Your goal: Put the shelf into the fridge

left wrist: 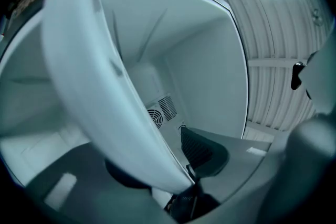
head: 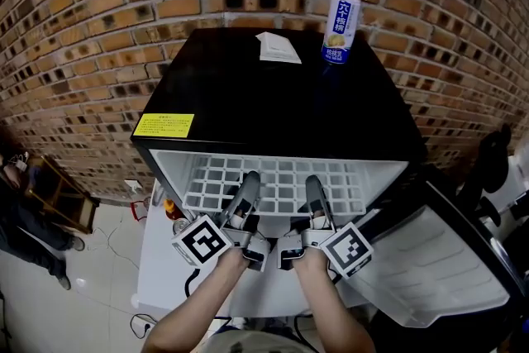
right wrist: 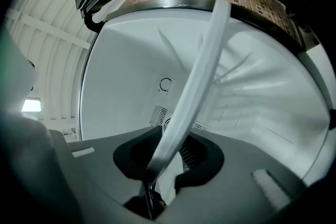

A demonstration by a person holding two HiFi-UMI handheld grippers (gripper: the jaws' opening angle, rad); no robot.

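Note:
The white grid shelf (head: 281,178) lies level in the mouth of the black mini fridge (head: 281,103), its front edge toward me. My left gripper (head: 250,178) and right gripper (head: 313,180) reach side by side over that front edge. In the left gripper view the shelf's edge (left wrist: 105,86) runs between the jaws of the left gripper (left wrist: 165,165); the dark right pad (left wrist: 202,152) stands off it. In the right gripper view the shelf's edge (right wrist: 194,86) crosses the right gripper (right wrist: 170,157), with a gap beside the right pad (right wrist: 205,157). Both grippers are open.
The fridge door (head: 438,260) hangs open at the right. A drink can (head: 340,27) and a folded paper (head: 278,48) sit on the fridge top, against a brick wall (head: 83,29). A fan vent (left wrist: 156,115) shows on the fridge's white back wall.

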